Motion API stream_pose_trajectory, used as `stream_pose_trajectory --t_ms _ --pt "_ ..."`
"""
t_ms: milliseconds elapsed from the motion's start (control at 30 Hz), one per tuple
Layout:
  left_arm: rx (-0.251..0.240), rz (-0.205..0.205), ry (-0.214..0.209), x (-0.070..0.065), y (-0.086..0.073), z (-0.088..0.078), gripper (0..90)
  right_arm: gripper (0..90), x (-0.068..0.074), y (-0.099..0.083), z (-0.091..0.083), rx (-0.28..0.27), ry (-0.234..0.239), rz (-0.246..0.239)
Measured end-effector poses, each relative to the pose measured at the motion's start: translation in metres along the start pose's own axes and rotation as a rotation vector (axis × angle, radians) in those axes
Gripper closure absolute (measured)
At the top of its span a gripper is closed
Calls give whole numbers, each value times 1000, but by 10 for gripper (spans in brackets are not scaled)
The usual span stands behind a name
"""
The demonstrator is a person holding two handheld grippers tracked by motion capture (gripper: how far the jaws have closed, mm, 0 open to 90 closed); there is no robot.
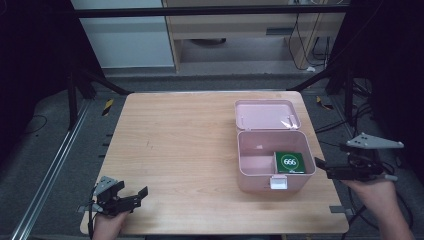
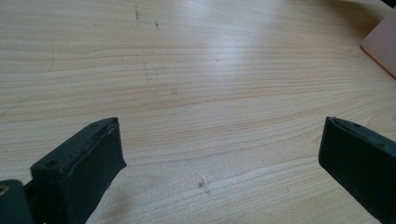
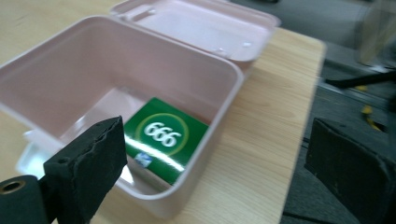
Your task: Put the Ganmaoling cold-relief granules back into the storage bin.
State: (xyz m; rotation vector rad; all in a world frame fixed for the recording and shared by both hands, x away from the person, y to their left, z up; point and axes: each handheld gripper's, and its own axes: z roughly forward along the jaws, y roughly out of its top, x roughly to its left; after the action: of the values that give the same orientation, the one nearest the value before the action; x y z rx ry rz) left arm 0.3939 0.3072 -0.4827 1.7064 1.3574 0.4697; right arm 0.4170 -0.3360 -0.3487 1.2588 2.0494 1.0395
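Wooden table (image 1: 190,150): green box (image 1: 290,162) in pink case (image 1: 250,175), beside right tool (image 1: 322,167).

A light wooden table (image 1: 190,150) carries an open pink box (image 1: 272,177) at its right

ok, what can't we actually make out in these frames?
- Green 666 box: its near corner sits behind the right claw's jaw in the right gripper view; small print blurred.
- Pink box: cut off by the frame edge in the left gripper view, just a corner shows.
- White latch: too small in the high view to read.
- Left claw: open over the table; hand mostly below the frame.
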Motion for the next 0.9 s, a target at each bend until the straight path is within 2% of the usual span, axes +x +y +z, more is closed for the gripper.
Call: stream_pose_trajectory --t_ms 33,67,100,133,167,200,300,400,500,667,767,900 --pt "-1 0 -1 0 0 0 0 53 0 -6 -1 -18 -17 28" --pt "-1 0 -1 0 0 0 0 53 0 -6 -1 -18 -17 28" --pt "-1 0 -1 0 0 0 0 39 0 -15 -2 -37 -54 67" --pt "-1 0 -1 0 0 0 0 39 0 -15 -2 -37 -54 67" --pt "1 0 -1 0 0 0 0 33 2 -24 -2 -46 -73 97" --pt "1 0 -1 0 0 0 0 33 2 -24 -2 -46 -73 97" --pt "1 1 -3 -1 0 1 0 42 6 -40 -3 -66 -155 111" --pt "3 0 -3 -1 0 1 0 40 7 -48 -4 -77 -180 114" --pt "4 1 -3 -1 0 1 0 49 10 -65 -6 -104 -235 140" --pt "7 4 -2 -1 0 1 0 37 13 -78 -2 -85 -247 158" --pt "12 2 -4 -1 0 2 0 36 17 -91 5 -47 -238 183" --pt "13 4 -4 -1 0 2 0 55 20 -103 13 -24 -217 204"
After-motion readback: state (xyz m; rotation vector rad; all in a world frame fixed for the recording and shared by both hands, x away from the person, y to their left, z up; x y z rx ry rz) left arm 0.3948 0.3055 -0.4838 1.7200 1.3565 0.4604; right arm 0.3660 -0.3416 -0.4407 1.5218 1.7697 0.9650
